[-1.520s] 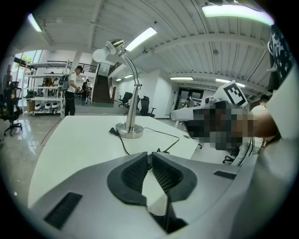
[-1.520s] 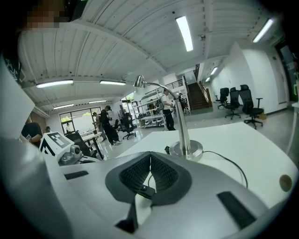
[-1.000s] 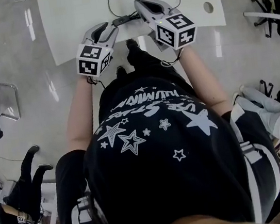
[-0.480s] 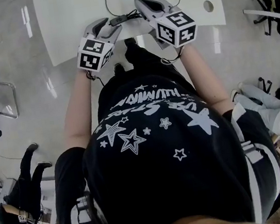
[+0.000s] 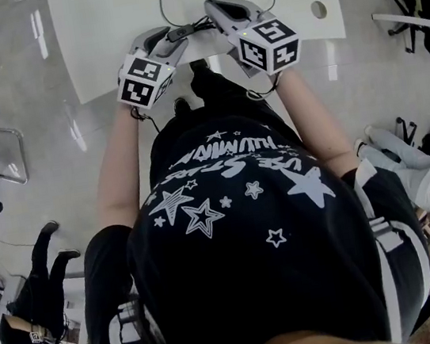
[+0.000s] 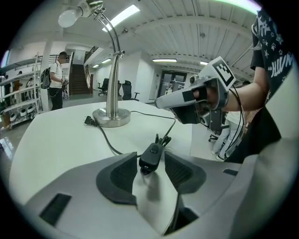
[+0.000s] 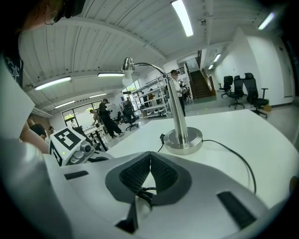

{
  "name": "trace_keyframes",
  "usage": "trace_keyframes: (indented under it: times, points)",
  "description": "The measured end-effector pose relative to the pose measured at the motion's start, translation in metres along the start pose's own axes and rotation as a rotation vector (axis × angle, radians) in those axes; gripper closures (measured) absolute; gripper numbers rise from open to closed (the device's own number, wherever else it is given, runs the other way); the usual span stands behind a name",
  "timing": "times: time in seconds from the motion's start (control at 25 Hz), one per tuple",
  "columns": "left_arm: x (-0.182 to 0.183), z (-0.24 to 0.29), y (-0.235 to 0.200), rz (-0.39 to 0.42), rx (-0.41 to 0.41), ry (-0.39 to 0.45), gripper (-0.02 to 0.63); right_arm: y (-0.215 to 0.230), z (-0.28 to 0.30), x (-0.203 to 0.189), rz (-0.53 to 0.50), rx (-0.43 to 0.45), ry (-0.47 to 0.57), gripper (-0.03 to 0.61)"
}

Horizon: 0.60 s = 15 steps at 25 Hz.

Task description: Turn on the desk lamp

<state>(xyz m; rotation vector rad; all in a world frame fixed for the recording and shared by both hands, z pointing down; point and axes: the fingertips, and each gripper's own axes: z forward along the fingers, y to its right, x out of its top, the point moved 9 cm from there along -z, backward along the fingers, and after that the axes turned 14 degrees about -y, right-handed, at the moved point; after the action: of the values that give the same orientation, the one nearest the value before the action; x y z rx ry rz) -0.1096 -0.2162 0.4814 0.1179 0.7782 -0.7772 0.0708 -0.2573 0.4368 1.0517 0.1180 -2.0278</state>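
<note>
L claw point(image 6: 150, 169) freshly wider, switch point(image 6: 151, 154) loose betw. pads point(image 6: 119, 175); R claw point(image 7: 148, 161) tight on cord point(image 7: 144, 193).

- A glossy grey floor point(image 5: 17, 76) is seen beneath a white table point(image 5: 98, 32) with rounded corners.
- A ribbed white ceiling point(image 6: 187, 28) is lit by long strip lights point(image 7: 183, 17).
- Stairs point(image 6: 77, 79) are set against the white far wall.
- Black office chairs point(image 7: 245, 88) are placed by the wall, near the stairs.
- Shelves point(image 6: 16, 100) are ranged along one side.
- People point(image 7: 107, 116) are seen standing in the background.
</note>
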Motion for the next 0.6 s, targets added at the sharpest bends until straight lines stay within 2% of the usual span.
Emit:
trace_keyframes:
  times: [0.4, 0.6]
  points:
    - [-0.003, -0.007, -0.001, -0.004, -0.035, 0.001, 0.464, -0.009, 0.006, -0.003, -0.003, 0.013, -0.019, 0.572]
    - [-0.006, -0.009, -0.003, 0.004, -0.062, -0.015, 0.476, -0.020, 0.016, -0.004, -0.033, 0.087, -0.062, 0.573]
